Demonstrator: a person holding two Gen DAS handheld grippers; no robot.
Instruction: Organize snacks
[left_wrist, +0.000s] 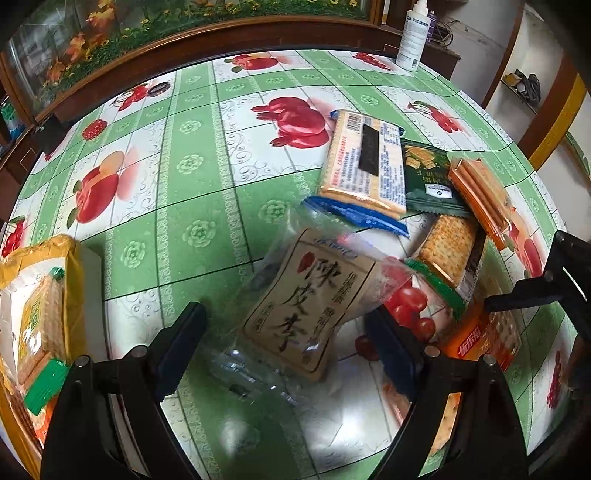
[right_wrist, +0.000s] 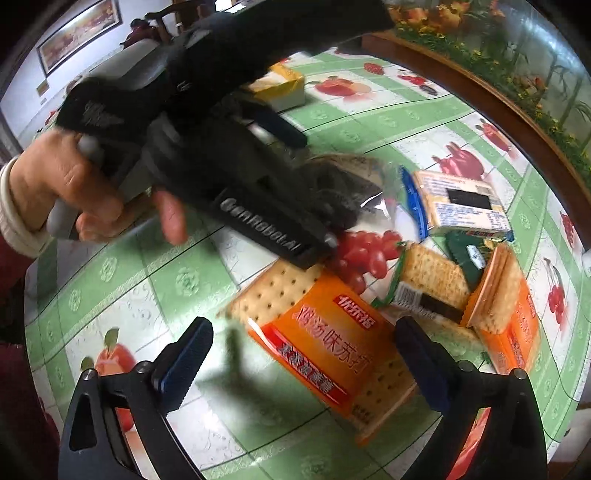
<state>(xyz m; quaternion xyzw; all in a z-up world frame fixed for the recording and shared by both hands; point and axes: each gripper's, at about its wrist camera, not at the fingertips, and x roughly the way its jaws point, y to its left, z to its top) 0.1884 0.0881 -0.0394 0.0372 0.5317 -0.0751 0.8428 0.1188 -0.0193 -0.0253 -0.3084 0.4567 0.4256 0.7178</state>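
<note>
My left gripper (left_wrist: 288, 347) stands wide over a clear zip bag holding a brown plum-snack packet (left_wrist: 306, 306). The bag lies tilted between the fingers, and I see no pad pressing on it. In the right wrist view, a hand holds that left gripper (right_wrist: 258, 206) above the same bag (right_wrist: 354, 173). My right gripper (right_wrist: 301, 362) is open, its fingers on either side of a large orange soda-cracker pack (right_wrist: 325, 339) that lies flat on the table. Neither finger touches the pack. That pack (left_wrist: 480, 339) also shows in the left wrist view, at the right.
Loose packs are heaped at the right: a yellow-and-blue one (left_wrist: 362, 162), a dark green one (left_wrist: 428, 177), a green-edged cracker pack (left_wrist: 447, 251) and a slim orange one (left_wrist: 480, 199). A yellow pack (left_wrist: 44, 295) lies at the left edge. A white bottle (left_wrist: 413, 33) stands at the back of the fruit-patterned table (left_wrist: 184, 184).
</note>
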